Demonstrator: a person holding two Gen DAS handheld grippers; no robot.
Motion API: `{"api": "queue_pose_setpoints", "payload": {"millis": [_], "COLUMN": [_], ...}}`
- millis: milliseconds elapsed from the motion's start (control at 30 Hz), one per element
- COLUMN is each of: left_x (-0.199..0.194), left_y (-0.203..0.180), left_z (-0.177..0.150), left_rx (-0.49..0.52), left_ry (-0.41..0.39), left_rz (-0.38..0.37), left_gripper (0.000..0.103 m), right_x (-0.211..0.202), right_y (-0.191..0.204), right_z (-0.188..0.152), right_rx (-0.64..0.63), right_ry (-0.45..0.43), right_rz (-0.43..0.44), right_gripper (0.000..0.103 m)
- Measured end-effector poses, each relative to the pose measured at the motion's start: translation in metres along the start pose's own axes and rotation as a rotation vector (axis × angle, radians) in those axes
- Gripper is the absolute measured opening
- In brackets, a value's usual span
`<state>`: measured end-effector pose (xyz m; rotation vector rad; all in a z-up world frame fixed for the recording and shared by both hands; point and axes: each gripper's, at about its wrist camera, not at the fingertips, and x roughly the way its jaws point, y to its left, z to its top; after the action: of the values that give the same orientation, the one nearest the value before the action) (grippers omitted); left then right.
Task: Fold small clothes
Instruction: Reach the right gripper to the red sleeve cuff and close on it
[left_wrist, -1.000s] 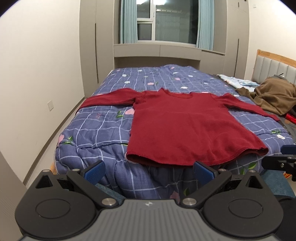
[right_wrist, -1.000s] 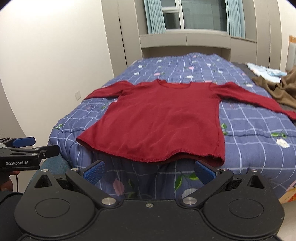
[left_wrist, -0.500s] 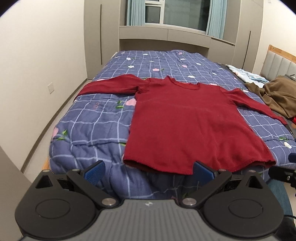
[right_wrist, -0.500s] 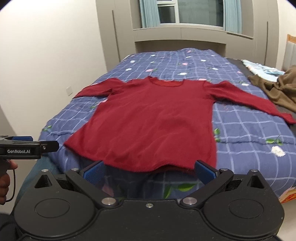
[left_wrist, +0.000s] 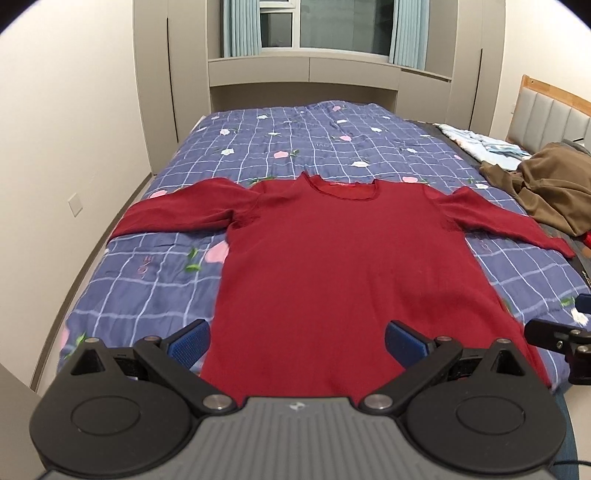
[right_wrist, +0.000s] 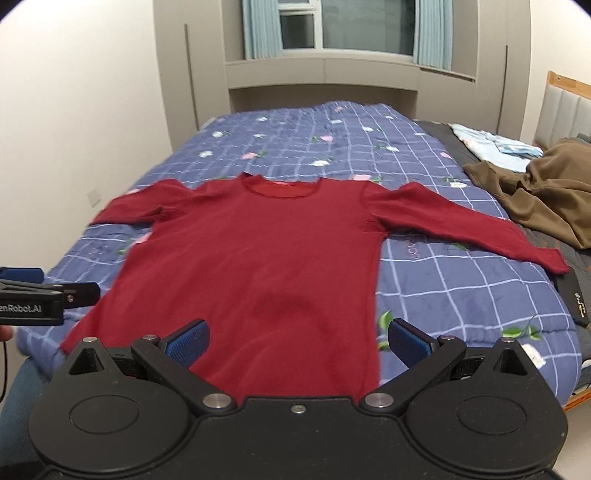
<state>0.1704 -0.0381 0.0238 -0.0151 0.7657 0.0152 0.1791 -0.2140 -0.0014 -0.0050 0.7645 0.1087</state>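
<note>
Knitwear like the red sweater (left_wrist: 343, 273) should handle as soft, light and floppy; it lies flat, front up, across the middle of the frame on the checked quilt (left_wrist: 295, 140), both sleeves spread. Best holds look like the cuffs or hem corners. One sweater, two sleeves. The left hand-held gripper (left_wrist: 297, 341) and right hand-held gripper (right_wrist: 297, 341) both hover above the hem, jaws spread wide, holding nothing.

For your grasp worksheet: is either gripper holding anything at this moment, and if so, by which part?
Nothing is held. The left gripper and right gripper are both open above the sweater, which lies flat on the bed.
</note>
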Motion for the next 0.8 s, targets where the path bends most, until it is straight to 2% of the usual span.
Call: {"api": "queue_pose_setpoints", "payload": {"millis": [167, 367, 567, 800], "left_x": [0.032, 0.069, 0.113, 0.168], "left_y": [-0.009, -0.026, -0.056, -0.099], "left_z": [0.029, 0.061, 0.087, 0.114], "left_rx": [-0.013, 0.005, 0.034, 0.061], "left_ry": [0.036, 0.029, 0.077, 0.098], "left_rz": [0.016, 0.026, 0.016, -0.027], "left_gripper": [0.103, 0.103, 0.103, 0.103], "right_x": [0.033, 0.071, 0.105, 0.132], "right_y": [-0.016, -0.044, -0.084, -0.144], "right_z": [0.024, 0.044, 0.06, 0.069], "right_rx": [-0.005, 0.022, 0.089, 0.206], "right_ry": [0.029, 0.06, 0.096, 0.072], "right_rz": [-0.057, -0.096, -0.13, -0.194], "right_gripper": [0.103, 0.103, 0.103, 0.103]}}
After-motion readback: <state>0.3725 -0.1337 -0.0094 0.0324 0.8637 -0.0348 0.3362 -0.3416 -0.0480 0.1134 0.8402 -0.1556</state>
